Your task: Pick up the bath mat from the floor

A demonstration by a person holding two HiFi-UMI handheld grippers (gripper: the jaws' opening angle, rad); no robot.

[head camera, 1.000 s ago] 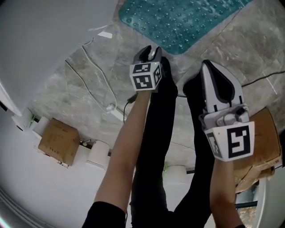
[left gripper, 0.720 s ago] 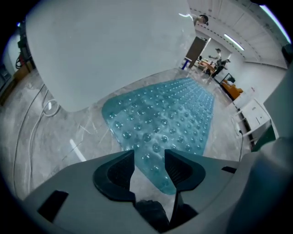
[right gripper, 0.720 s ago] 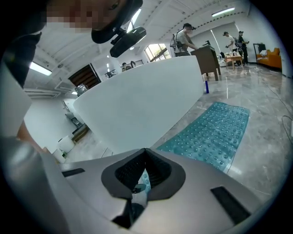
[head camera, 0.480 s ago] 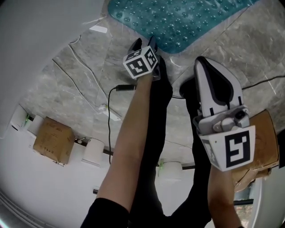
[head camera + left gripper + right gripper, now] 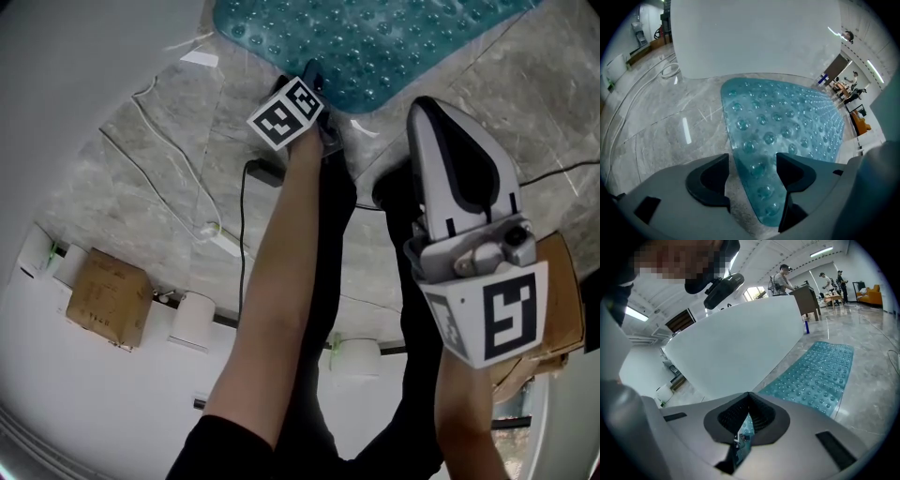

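The mat (image 5: 375, 37) lies flat on the floor (image 5: 159, 169) ahead of me, with a panel (image 5: 754, 37) standing just behind it. My left gripper (image 5: 753, 161) is down at the mat's near corner. Its jaws have just been opening, and the corner lies between them, not gripped. My right gripper (image 5: 427, 108) hangs to the right, nearer me, short of the mat. A cable (image 5: 242, 234) runs over the floor left of my left arm. A box (image 5: 105, 295) sits farther left, a second box (image 5: 553, 309) at far right.
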